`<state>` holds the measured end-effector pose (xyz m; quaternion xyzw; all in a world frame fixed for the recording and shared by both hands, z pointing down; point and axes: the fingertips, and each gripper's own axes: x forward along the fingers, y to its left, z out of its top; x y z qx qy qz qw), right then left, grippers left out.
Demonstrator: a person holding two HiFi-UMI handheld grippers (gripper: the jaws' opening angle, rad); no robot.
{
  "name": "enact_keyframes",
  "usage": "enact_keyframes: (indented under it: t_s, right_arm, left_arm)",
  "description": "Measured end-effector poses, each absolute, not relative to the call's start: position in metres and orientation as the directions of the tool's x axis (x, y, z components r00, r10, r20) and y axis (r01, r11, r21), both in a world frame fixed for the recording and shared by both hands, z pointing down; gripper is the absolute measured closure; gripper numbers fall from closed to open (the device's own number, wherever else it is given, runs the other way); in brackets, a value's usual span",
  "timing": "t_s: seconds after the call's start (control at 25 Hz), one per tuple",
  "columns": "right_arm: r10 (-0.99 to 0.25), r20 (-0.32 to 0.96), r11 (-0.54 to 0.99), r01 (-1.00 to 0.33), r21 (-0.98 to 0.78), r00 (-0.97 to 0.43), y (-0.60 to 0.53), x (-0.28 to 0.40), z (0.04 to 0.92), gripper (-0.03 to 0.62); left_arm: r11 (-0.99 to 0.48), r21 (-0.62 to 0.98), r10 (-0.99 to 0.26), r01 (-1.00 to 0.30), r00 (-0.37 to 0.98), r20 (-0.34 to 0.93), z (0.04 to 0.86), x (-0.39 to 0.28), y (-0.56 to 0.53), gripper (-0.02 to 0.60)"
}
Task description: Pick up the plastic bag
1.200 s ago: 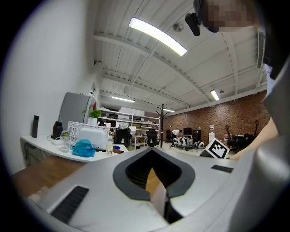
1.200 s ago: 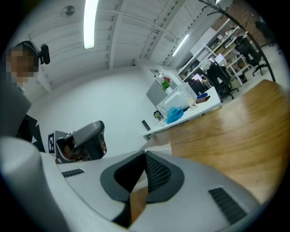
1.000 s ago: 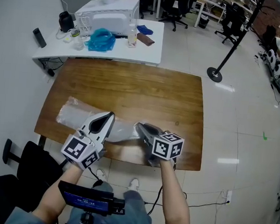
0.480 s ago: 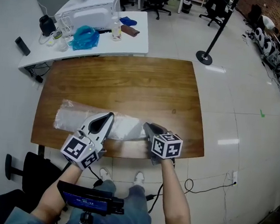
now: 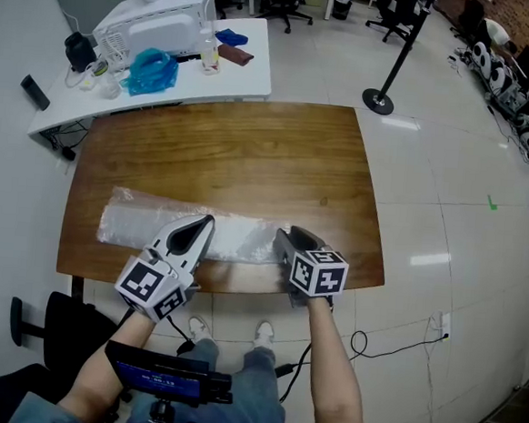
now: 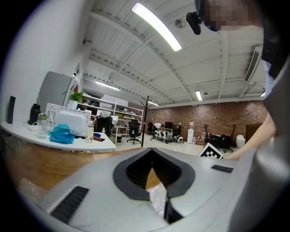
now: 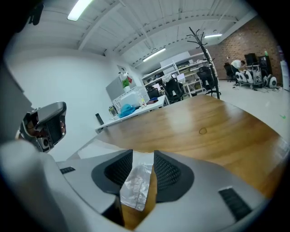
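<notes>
A long clear plastic bag (image 5: pixel 149 224) lies flat along the near half of the wooden table (image 5: pixel 251 150). My left gripper (image 5: pixel 207 220) rests over its middle with the jaw tips together. A strip of film (image 6: pixel 157 199) shows in the slit between them in the left gripper view, where the left gripper (image 6: pixel 152 151) is shut on the bag. My right gripper (image 5: pixel 285 236) is at the bag's right end. Its jaws have just been opening; the crinkled bag end (image 7: pixel 135 183) lies loose between the pads of the right gripper (image 7: pixel 143 155), and neither pad presses on it.
A white side desk (image 5: pixel 234 71) stands beyond the table with a printer (image 5: pixel 156 29), a blue bag (image 5: pixel 151 67) and a bottle (image 5: pixel 209 56). A black stand base (image 5: pixel 376 101) sits on the floor at the right. A black chair (image 5: pixel 64 323) is at my lower left.
The right gripper's jaws have gone from shut to apart, letting go of the bag's right end. Both hands have sunk and the bag has settled flat on the table.
</notes>
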<state>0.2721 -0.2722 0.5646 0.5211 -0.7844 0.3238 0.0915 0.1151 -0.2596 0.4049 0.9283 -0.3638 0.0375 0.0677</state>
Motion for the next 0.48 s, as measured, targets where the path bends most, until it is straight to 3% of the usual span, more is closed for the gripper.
enact_keyframes:
  t_s: [0.48]
  right_arm:
    - [-0.774, 0.439, 0.285, -0.870, -0.402, -0.456, -0.273, 0.249, 0.541, 0.437]
  left_arm:
    - [-0.719, 0.094, -0.679, -0.689, 0.725, 0.116, 0.405, 0.100, -0.255, 0.575]
